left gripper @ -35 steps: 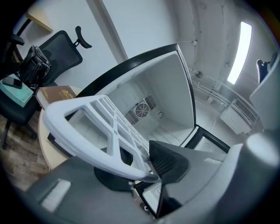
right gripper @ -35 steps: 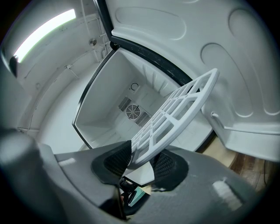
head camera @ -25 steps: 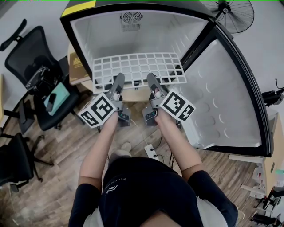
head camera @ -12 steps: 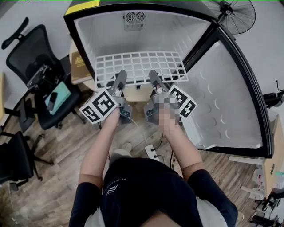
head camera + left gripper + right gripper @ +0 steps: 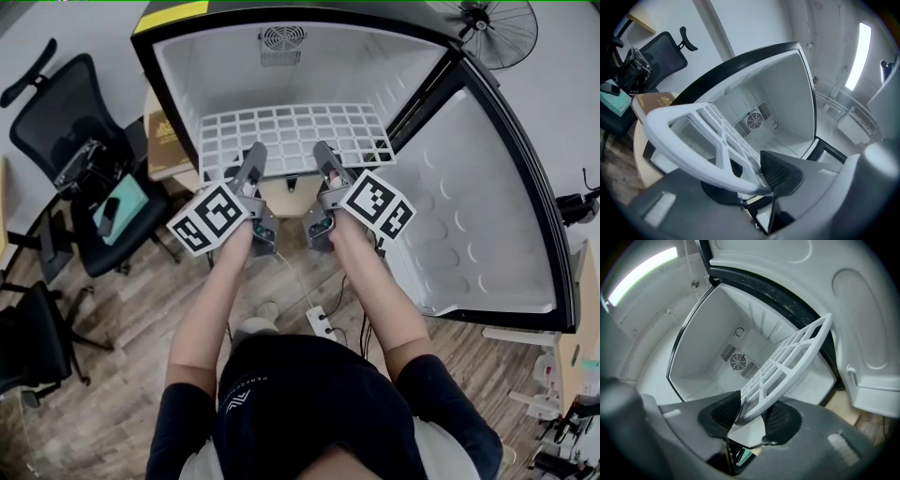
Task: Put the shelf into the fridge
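Two pairs of jaws were pinching one edge. The left gripper and, further right, the right gripper both clamped the near edge of the white shelf, which lay level in the open fridge's mouth.

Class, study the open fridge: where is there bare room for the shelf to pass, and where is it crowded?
The fridge cavity is bare, bordered by its side walls and the fan grille behind. Crowded: the near edge of the shelf, clamped by the left claw and the right claw.
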The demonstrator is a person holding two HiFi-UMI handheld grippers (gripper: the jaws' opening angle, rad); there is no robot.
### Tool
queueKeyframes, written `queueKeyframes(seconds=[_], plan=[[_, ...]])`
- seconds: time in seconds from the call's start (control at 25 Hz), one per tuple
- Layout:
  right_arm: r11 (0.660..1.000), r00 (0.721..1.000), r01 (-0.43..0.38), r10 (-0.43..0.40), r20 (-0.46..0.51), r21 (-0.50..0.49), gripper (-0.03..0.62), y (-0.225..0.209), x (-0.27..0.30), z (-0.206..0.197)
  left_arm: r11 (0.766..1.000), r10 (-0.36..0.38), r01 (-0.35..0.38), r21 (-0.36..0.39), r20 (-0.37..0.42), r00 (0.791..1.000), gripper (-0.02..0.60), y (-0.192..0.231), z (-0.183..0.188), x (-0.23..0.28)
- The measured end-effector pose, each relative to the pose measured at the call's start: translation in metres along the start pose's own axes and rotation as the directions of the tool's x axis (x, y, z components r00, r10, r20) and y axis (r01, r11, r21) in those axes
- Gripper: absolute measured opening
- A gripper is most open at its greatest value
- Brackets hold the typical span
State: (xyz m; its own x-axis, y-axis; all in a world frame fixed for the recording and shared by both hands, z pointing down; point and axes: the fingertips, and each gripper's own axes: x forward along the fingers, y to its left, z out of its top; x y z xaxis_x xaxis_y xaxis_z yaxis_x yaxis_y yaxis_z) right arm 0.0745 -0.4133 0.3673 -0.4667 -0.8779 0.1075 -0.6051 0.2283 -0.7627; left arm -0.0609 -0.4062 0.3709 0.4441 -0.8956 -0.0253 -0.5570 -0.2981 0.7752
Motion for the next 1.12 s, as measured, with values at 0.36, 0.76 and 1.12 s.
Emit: queueKeyframes(seconds=[0.36,0.76,1.12], plan=[[1.0,1.0,0.002,-0.002,-0.007,0.004,0.127,-0.005,0.032,0.011,1.0,0.023,-0.023,0.002,0.019,1.0,0.132,0.012,0.015,0.026],[1.0,1.0,-0.005,0.005,-0.002,0.006,0.129,-0.01,0.059,0.019,0.999,0.031,-0.032,0.018,0.064,0.998,0.132,0.024,0.028,0.048],[1.0,1.0,-0.007,0.007,-0.007,0.007,0.129,-0.012,0.071,0.022,0.999,0.04,-0.043,0.019,0.116,0.992,0.131,0.03,0.034,0.057]])
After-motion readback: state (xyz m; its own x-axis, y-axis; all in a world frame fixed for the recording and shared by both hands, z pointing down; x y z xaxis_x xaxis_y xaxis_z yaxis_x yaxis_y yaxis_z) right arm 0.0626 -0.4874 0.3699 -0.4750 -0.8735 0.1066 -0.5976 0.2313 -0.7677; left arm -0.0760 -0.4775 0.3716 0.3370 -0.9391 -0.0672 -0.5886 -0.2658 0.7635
